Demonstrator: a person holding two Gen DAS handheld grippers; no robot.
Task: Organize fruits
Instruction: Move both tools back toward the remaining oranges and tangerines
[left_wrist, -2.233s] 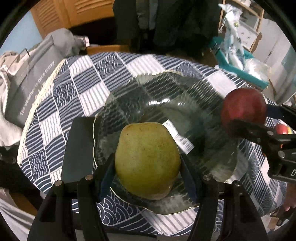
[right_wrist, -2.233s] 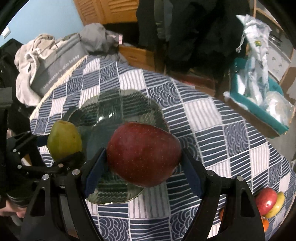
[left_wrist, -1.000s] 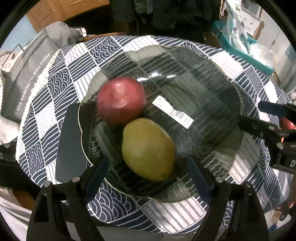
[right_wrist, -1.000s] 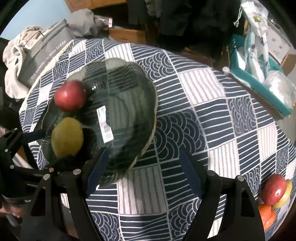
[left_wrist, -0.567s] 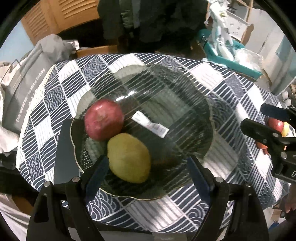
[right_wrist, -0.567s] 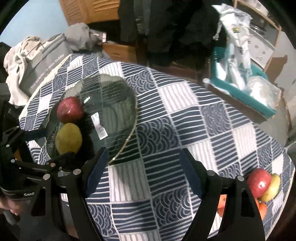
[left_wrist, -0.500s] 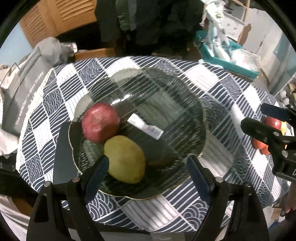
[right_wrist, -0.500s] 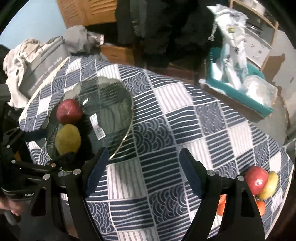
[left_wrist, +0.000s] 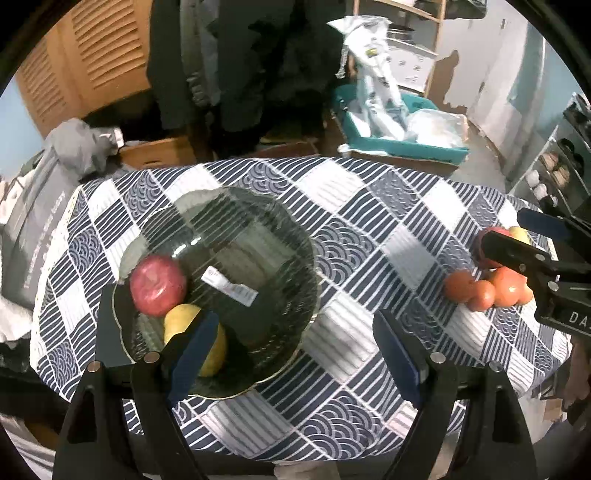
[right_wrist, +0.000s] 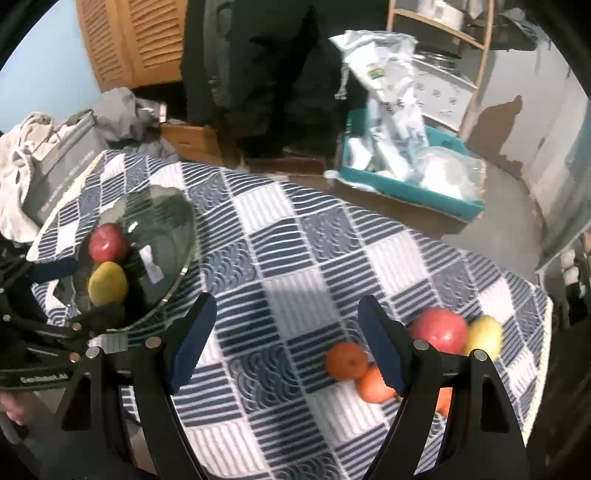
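Observation:
A dark glass plate (left_wrist: 280, 229) (right_wrist: 173, 214) on the left of the checked table holds a red apple (left_wrist: 158, 280) (right_wrist: 107, 243) and a yellow-green pear (left_wrist: 218, 350) (right_wrist: 108, 283). My left gripper (left_wrist: 295, 343) hangs open and empty above the plate's near right rim, its left finger partly hiding the pear. My right gripper (right_wrist: 286, 336) is open and empty over the middle of the cloth. Loose fruit lies at the right: oranges (left_wrist: 480, 288) (right_wrist: 346, 360), a second red apple (right_wrist: 439, 330) and a yellow fruit (right_wrist: 484, 336).
The table wears a blue-and-white checked cloth (left_wrist: 369, 221) (right_wrist: 288, 258). A grey bag (left_wrist: 33, 206) sits at its left edge. Behind the table are a teal crate (right_wrist: 413, 184) with plastic bags, hanging dark clothes and a wooden louvred door. The right gripper's body (left_wrist: 554, 273) shows at the right edge.
Both grippers let go of their fruit; the pear and the red apple now rest on the plate. Both grippers rose and swung right, bringing the loose fruit pile into view.

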